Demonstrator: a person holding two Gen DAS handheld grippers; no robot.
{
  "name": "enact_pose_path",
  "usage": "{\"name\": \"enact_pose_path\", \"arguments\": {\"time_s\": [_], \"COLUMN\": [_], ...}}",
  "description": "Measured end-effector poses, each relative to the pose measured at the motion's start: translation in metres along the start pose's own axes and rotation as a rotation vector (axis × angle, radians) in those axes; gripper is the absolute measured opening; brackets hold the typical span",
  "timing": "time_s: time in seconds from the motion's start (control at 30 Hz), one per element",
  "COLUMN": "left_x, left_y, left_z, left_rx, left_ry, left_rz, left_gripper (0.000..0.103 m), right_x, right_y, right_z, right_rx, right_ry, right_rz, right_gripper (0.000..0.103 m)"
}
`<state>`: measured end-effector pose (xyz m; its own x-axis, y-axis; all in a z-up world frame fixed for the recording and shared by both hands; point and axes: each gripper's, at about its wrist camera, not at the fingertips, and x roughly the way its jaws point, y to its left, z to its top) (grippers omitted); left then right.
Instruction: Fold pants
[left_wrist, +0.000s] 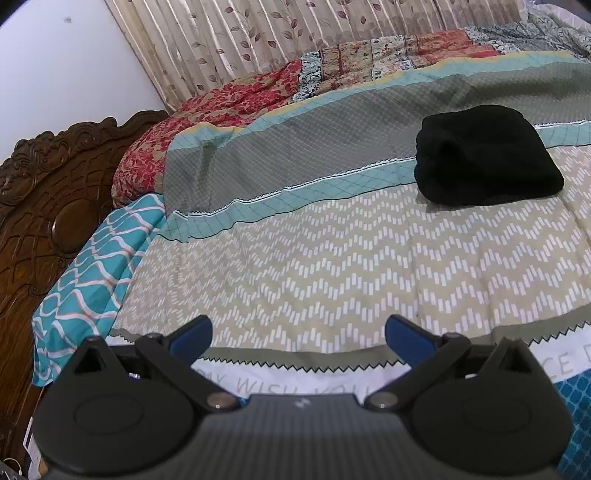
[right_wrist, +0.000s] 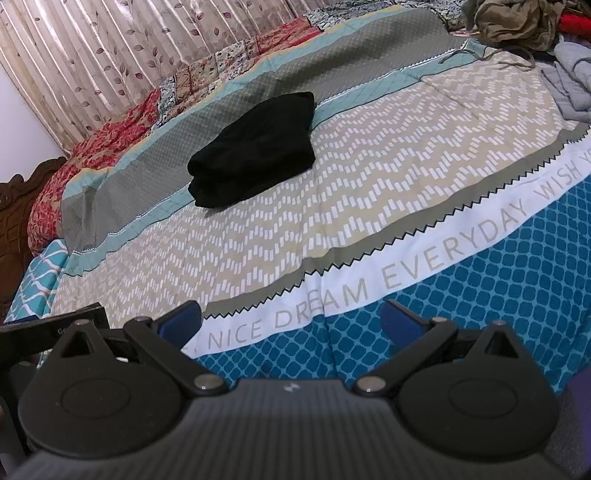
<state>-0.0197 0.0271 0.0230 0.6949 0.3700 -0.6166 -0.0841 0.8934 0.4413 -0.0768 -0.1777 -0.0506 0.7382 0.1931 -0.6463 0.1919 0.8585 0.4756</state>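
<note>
The bed carries folded black pants at centre; loose clothes lie heaped toward two o'clock.

A lived-in home bedroom, seen across a made bed.

The bedspread covers nearly the whole view: bands of grey, teal and beige zigzag print, a white strip lettered "NICE DREAM EVERYDAY", and a blue lattice border at its near edge. At the left end of the bedspread rises a dark, carved wooden headboard, with a teal wave-print pillow lying just beside it. Along the bedspread's far edge a red floral patchwork quilt is bunched up, and behind that hangs a pleated curtain printed with leaves. At the bedspread's far right corner sits a heap of loose clothes.
</note>
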Motion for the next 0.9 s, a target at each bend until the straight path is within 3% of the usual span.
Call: {"name": "enact_pose_path", "arguments": {"time_s": [0.13,0.47,0.73,0.9], "left_x": [0.0,-0.01,-0.025,-0.029], "left_y": [-0.001,-0.003,-0.005,-0.008], "left_z": [-0.001,0.001,0.005,0.008], "left_rx": [-0.001,-0.056,-0.052,-0.033], "left_ry": [0.018,0.112,0.107,0.092], "left_rz": [-0.033,-0.232,-0.29,-0.288], "left_gripper": [0.103,0.103,0.103,0.103], "right_x": [-0.003,-0.009,-0.01,-0.011], "right_y": [0.002,0.002,0.002,0.002], "right_z": [0.001,0.005,0.004,0.004], "right_rx": [-0.006,-0.024,-0.014,-0.011], "right_ry": [-0.015,-0.067,-0.072,-0.075], "right_rz": [0.0,-0.013,-0.015,-0.014], "right_gripper": [0.103,0.103,0.103,0.103]}}
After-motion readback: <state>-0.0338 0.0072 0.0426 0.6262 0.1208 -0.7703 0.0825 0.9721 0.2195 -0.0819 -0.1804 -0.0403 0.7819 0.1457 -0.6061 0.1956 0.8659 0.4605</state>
